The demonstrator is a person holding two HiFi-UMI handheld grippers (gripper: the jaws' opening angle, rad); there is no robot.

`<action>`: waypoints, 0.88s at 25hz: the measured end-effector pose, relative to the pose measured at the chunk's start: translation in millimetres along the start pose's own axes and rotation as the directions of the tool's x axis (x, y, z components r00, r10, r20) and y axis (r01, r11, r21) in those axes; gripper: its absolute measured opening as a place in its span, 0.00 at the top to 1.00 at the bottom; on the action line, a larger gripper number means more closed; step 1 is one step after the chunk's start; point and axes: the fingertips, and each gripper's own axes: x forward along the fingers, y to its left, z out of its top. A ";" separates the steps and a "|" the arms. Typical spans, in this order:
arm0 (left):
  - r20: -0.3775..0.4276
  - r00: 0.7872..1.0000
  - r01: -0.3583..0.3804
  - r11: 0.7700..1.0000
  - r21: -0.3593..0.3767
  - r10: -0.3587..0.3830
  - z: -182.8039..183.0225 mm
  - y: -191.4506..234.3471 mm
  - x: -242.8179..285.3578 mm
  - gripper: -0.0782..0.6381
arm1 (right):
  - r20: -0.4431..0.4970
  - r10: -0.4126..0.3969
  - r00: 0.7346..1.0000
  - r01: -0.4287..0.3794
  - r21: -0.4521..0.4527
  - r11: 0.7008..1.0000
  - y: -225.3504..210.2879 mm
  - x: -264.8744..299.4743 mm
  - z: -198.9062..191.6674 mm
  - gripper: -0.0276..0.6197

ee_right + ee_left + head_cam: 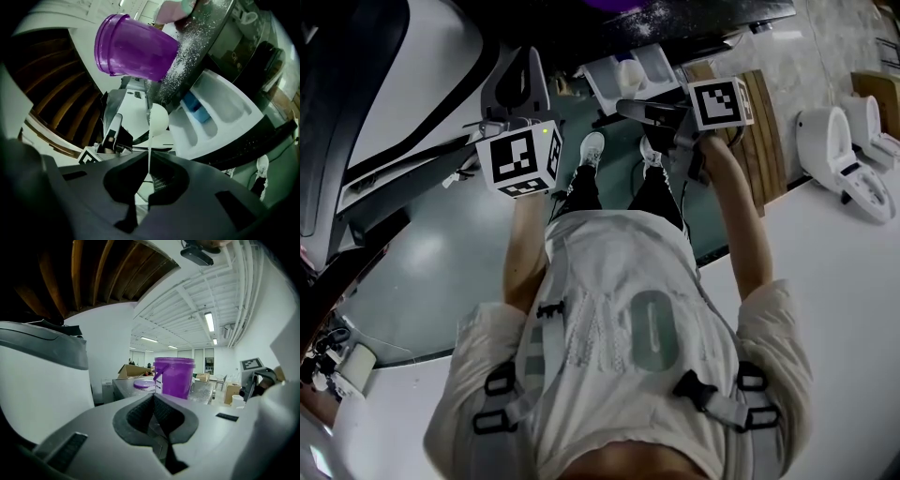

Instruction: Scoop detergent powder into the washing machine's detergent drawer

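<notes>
In the right gripper view my right gripper (pixel 149 161) is shut on the thin handle of a white scoop (pixel 157 117). The scoop's bowl hangs just left of the open white detergent drawer (pixel 220 115), which has a blue insert (pixel 197 110). A purple bucket (pixel 133 47) stands on the speckled top (pixel 197 42) above. In the head view the right gripper (pixel 654 114) holds the scoop (pixel 630 73) over the drawer (pixel 602 86). My left gripper (pixel 517 92) is to the left; its own view shows it (pixel 153 398) shut and empty, facing the bucket (pixel 176 376) and its lid (pixel 143 384).
A large white and black machine body (pixel 403 103) fills the left. A wooden slatted panel (pixel 764 131) and white toilets (pixel 839 150) stand at the right. The person's shoes (pixel 592 145) are on the grey-green floor below the drawer.
</notes>
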 end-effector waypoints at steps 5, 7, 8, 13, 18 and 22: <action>-0.002 1.000 0.014 1.000 -0.006 -0.014 -1.7 -1.4 1.9 0.86 | -0.006 -0.031 0.999 0.031 -0.038 0.999 0.5 6.1 -2.1 0.95; -0.007 1.000 0.013 1.000 -0.012 -0.013 -4.3 -0.4 1.0 0.86 | -0.017 -0.082 0.996 0.081 -0.079 0.994 -3.9 6.7 -2.8 0.95; -0.010 1.000 0.012 1.000 -0.015 -0.013 -5.8 0.4 0.6 0.86 | -0.020 -0.116 0.993 0.113 -0.101 0.988 -6.6 6.1 -3.1 0.95; -0.022 1.000 0.013 1.000 -0.018 -0.014 -11.1 2.5 -0.2 0.86 | -0.031 -0.268 0.963 0.256 -0.210 0.944 -18.5 1.6 -4.7 0.95; -0.018 1.000 0.013 1.000 -0.022 -0.014 -11.8 6.2 0.6 0.86 | -0.026 -0.395 0.918 0.370 -0.298 0.880 -29.6 -1.7 -2.8 0.95; -0.017 1.000 0.008 1.000 -0.029 -0.009 -12.1 10.1 0.6 0.86 | -0.021 -0.489 0.872 0.446 -0.378 0.811 -34.5 -3.9 -2.0 0.95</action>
